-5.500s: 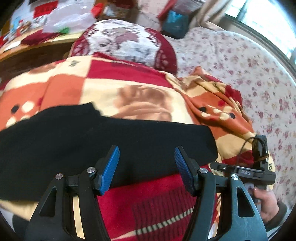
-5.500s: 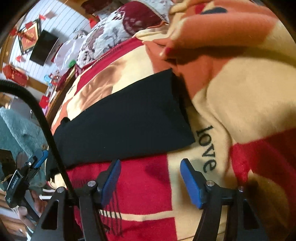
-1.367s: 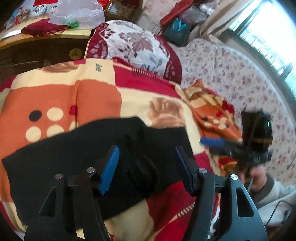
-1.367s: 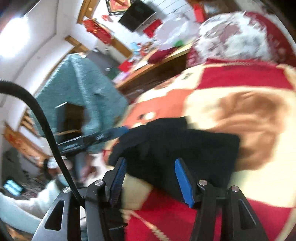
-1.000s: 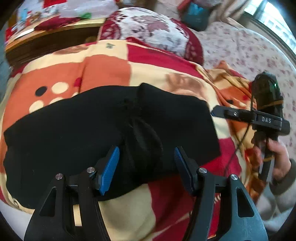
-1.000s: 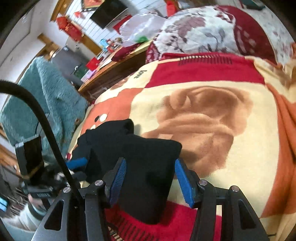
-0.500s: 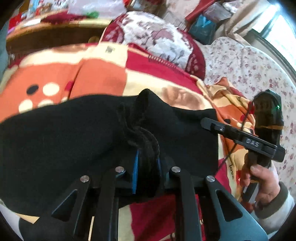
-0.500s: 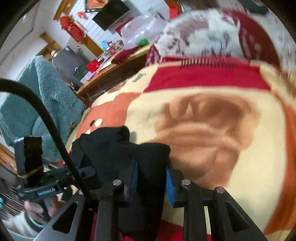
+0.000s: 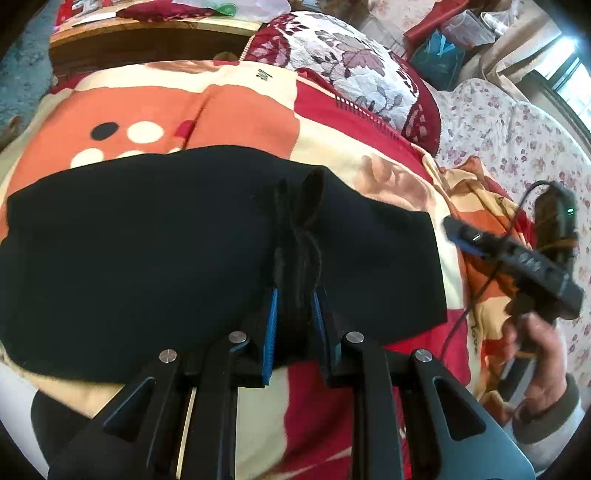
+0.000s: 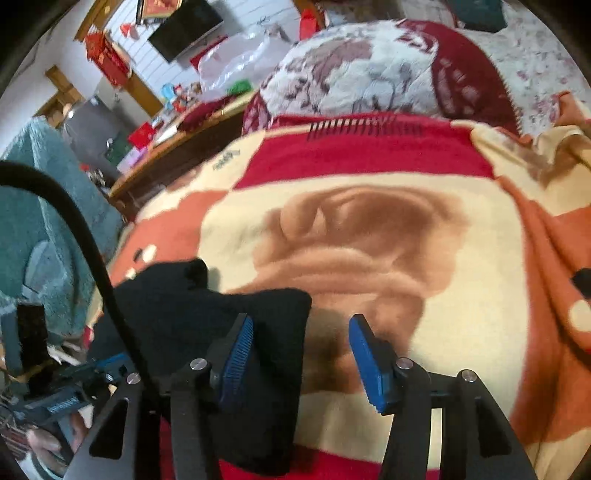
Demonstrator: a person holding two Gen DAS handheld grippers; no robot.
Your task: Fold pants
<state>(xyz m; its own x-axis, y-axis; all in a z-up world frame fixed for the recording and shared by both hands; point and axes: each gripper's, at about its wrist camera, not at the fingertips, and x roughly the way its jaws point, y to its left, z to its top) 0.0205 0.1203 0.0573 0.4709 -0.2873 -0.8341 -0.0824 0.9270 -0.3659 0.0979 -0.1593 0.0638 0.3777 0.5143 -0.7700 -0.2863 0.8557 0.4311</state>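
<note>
The black pants (image 9: 147, 236) lie across a patterned red, orange and cream blanket (image 9: 236, 107) on a bed. My left gripper (image 9: 293, 321) is shut on a bunched ridge of the pants near their middle. My right gripper (image 10: 301, 354) is open, with the pants' right end (image 10: 266, 321) by its left pad and the blanket between its pads. It also shows in the left wrist view (image 9: 517, 258), off the pants' right edge, held in a hand. The left gripper shows small in the right wrist view (image 10: 74, 391).
A floral pillow (image 9: 354, 66) lies at the head of the bed. A wooden headboard shelf (image 9: 147, 33) with clutter is behind it. A floral sheet (image 9: 517, 129) covers the right side. A teal fleece (image 10: 33, 206) hangs at the left.
My right gripper has opened and let go of the pants' end, then drawn off to the right. My left gripper stays shut on the bunched fabric.
</note>
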